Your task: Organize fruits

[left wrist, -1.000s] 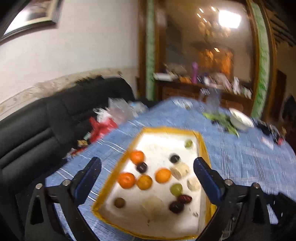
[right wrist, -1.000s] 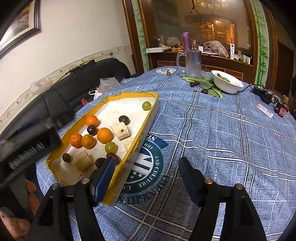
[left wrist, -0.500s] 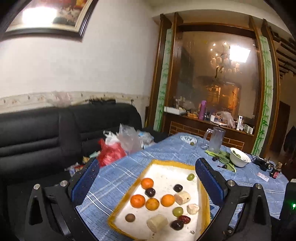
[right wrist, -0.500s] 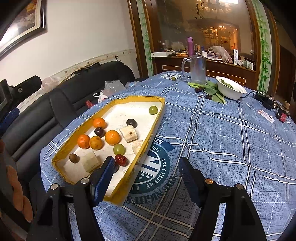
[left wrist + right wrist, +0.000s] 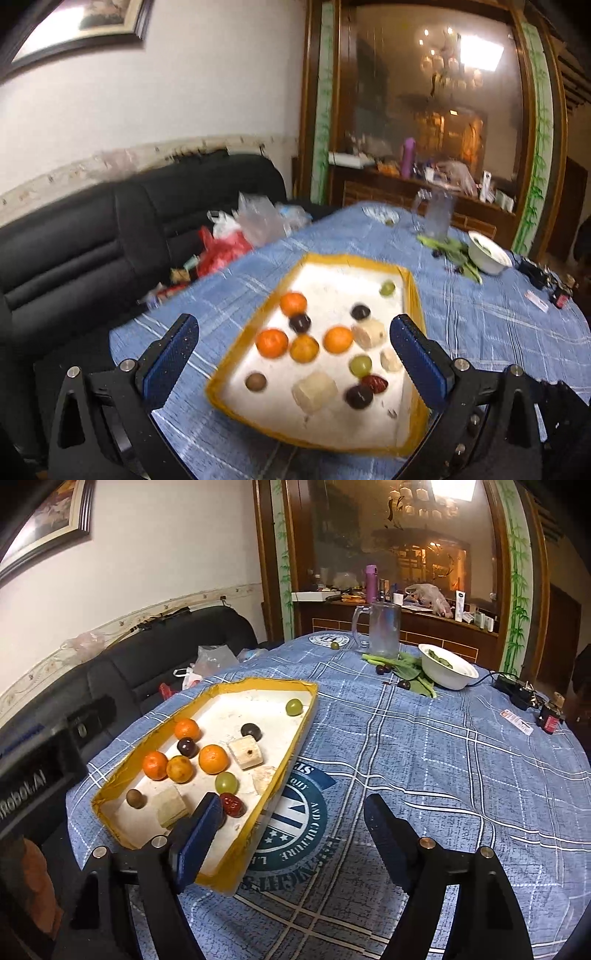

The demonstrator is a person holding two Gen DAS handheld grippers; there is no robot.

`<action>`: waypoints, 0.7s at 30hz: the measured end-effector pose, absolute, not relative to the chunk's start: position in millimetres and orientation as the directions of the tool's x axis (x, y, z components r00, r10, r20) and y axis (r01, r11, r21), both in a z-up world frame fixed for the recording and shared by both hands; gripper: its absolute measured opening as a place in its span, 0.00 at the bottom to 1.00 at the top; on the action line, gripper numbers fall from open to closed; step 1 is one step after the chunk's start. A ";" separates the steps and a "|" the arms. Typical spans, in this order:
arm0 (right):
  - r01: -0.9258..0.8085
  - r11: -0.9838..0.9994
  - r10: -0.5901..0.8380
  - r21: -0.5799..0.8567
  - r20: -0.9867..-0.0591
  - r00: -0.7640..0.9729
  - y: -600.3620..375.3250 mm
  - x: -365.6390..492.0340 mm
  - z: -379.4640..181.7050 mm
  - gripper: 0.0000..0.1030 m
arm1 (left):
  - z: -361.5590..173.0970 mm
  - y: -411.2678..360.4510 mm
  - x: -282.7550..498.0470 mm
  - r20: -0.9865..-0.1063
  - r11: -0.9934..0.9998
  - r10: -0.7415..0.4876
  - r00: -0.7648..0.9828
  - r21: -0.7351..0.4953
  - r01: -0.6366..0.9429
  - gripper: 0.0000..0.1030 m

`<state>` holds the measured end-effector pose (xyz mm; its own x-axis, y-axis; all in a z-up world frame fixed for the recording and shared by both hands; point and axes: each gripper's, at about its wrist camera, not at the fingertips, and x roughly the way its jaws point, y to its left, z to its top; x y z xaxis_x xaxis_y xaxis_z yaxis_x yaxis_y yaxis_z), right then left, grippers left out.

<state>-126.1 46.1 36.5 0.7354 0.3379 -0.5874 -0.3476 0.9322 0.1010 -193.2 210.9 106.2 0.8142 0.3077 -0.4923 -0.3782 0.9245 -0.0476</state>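
Fruits [image 5: 303,347] loose in tray [image 5: 236,350], ahead of left hand-held gripper [image 5: 293,350], fingers apart, empty. Right hand-held gripper [image 5: 291,834] apart too, tray at its left. Risk: round fruits roll off when nudged; right finger may clip tray rim.

My left gripper [image 5: 293,334] hangs over the tray [image 5: 110,786] holding the fruits [image 5: 212,758]; my right gripper [image 5: 291,818] is right of it. Behind stands a bowl [image 5: 447,675].

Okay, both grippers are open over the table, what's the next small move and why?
Probably lower the left gripper onto the middle orange in the yellow tray: its jaws are open, empty and already frame that cluster, while the right gripper sits beside the tray.
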 end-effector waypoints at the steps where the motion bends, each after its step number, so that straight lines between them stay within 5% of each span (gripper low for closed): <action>1: -0.343 0.934 0.335 0.103 -0.590 0.735 45.4 -125.2 35.8 0.82 | 103.0 210.1 -193.1 -0.506 0.927 0.302 0.808 -0.044 -0.373 1.00; 21: -0.315 0.942 0.313 0.116 -0.639 0.702 45.1 -112.2 18.8 0.84 | 76.8 197.1 -183.3 -0.630 0.955 0.207 0.748 -0.038 -0.296 1.00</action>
<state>-112.2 45.1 18.8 0.7021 0.3131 -0.6395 -0.3145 0.9421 0.1160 -183.3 197.1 76.8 0.7485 0.2069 -0.6301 -0.2955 0.9546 -0.0376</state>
